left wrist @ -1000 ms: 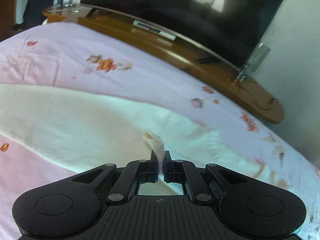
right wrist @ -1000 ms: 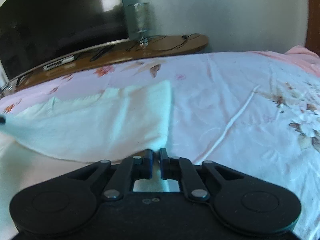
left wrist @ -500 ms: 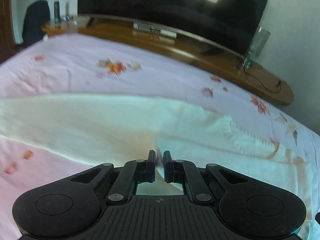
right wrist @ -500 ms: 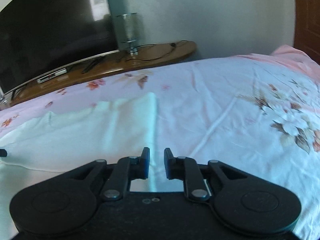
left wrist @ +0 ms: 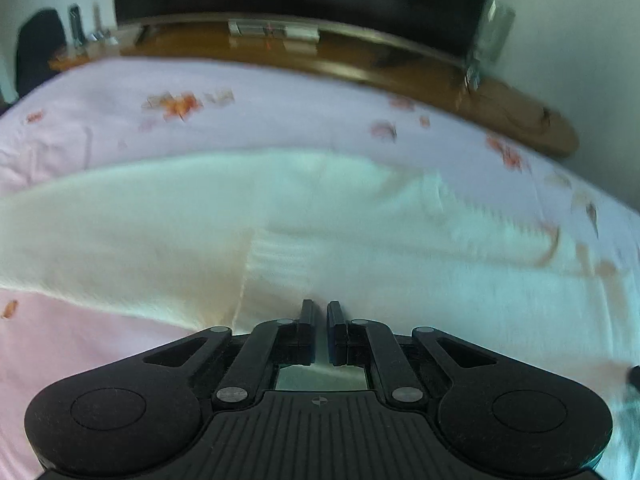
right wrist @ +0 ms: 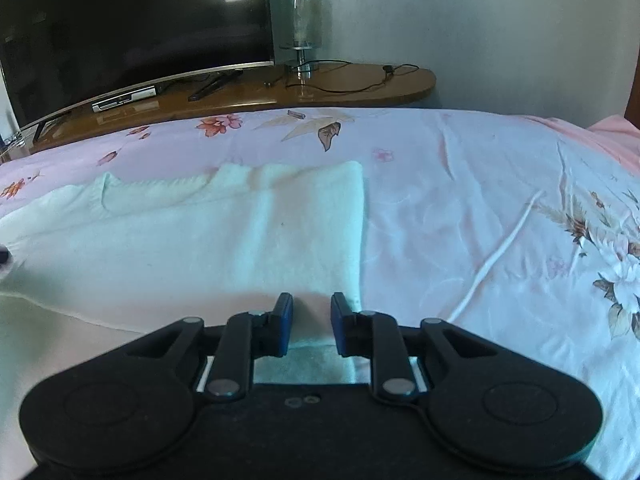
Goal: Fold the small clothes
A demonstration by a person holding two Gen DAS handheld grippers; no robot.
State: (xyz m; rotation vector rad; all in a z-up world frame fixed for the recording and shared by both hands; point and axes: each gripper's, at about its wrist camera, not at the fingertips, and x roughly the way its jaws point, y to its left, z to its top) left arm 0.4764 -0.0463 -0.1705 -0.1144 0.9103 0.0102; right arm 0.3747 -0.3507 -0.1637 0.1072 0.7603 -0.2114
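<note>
A white knitted sweater point(left wrist: 360, 248) lies spread flat on the bed, its neckline toward the far side point(right wrist: 160, 192). In the blurred left wrist view, my left gripper point(left wrist: 319, 312) hovers low over the sweater's near part. Its jaws are nearly together, with only a thin pale strip of fabric in the gap. My right gripper point(right wrist: 311, 304) is at the sweater's near right corner. Its jaws are opening; the cloth lies under and between the blue pads point(right wrist: 285, 320), which do not press on it.
The floral pink bedsheet point(right wrist: 500, 208) stretches to the right and behind the sweater. Beyond the bed runs a wooden console point(right wrist: 360, 84) carrying a large dark TV point(right wrist: 120, 20), a glass lamp point(right wrist: 300, 28) and cables.
The right gripper let go of the sweater's corner and its jaws spread. The left gripper sank, and the raised bit of cloth it held now lies low on the sweater. The sweater looks flatter.
</note>
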